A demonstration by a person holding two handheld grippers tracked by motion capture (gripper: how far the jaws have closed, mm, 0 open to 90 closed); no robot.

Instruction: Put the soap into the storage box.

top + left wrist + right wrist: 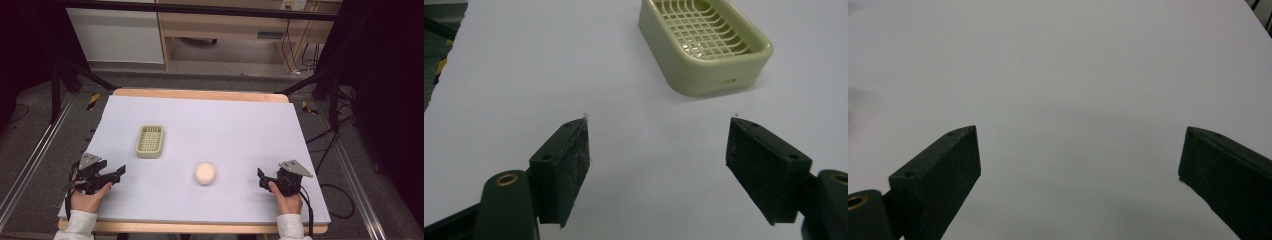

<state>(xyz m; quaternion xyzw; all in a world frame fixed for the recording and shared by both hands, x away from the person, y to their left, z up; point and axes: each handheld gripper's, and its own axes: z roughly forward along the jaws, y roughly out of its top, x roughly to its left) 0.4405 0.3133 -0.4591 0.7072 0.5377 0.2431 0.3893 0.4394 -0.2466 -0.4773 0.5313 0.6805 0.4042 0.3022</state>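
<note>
Table (200, 120), largest item: pale lavender-white sheet over a wooden top, wood edge showing along far and near sides. Dark floor, metal rails and cables around it; wooden furniture beyond the far edge. On the sheet, left of centre and toward the middle depth: pale green soap dish (150, 141), rectangular with rounded corners, slotted grid insert, sitting flat and upright. In the left gripper view the same dish (704, 45) lies ahead and to the right of the jaws, well apart from them, nothing in it that can be made out. Left gripper (118, 173): near left edge of the table, held in the person's left hand (89, 199), pale sleeve cuff at the bottom edge; jaws point toward table centre. Jaws stand apart with bare sheet between them, gripping nothing. Right gripper (260, 176): near right side, held in right hand (287, 201), jaws pointing left toward the centre. In the right gripper view its jaws are spread wide, bare sheet between them, gripping nothing. Smallest: round cream soap bar (205, 173), lying on the sheet between the two grippers, nearer the right one, apart from both, near-right of the dish and not touching it.
</note>
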